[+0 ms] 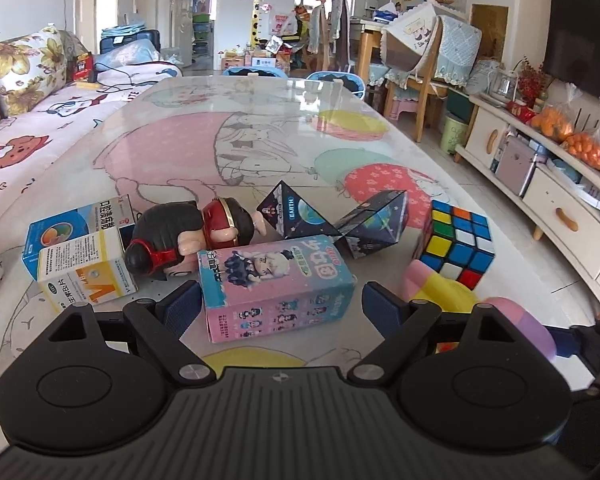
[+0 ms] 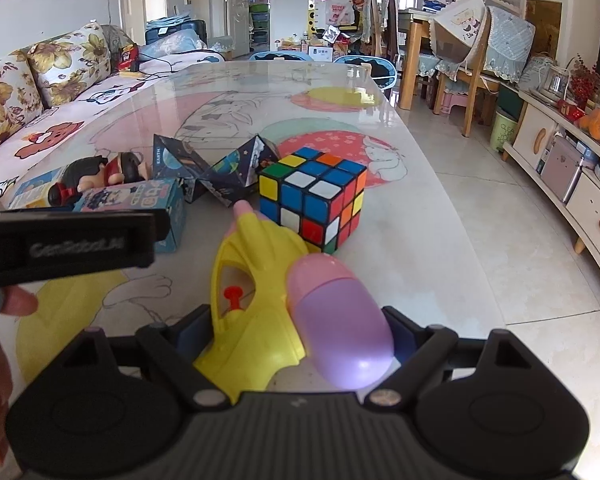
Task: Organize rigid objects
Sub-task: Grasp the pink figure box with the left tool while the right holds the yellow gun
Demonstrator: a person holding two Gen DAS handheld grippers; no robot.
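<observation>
three boxes (image 1: 276, 288), one figurine (image 1: 180, 236), one cube (image 1: 456, 240); left gripper (image 1: 278, 300) released, right gripper (image 2: 300, 332) grasping toy gun (image 2: 260, 280).

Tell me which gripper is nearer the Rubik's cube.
Right. The right gripper is closed around the toy water gun, whose tip touches the Rubik's cube. The left gripper straddles the pink box, left of it.

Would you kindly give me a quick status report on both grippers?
Left gripper open around pink box. Right gripper straddling yellow water gun, grip unclear. Puzzle cube just ahead.
</observation>
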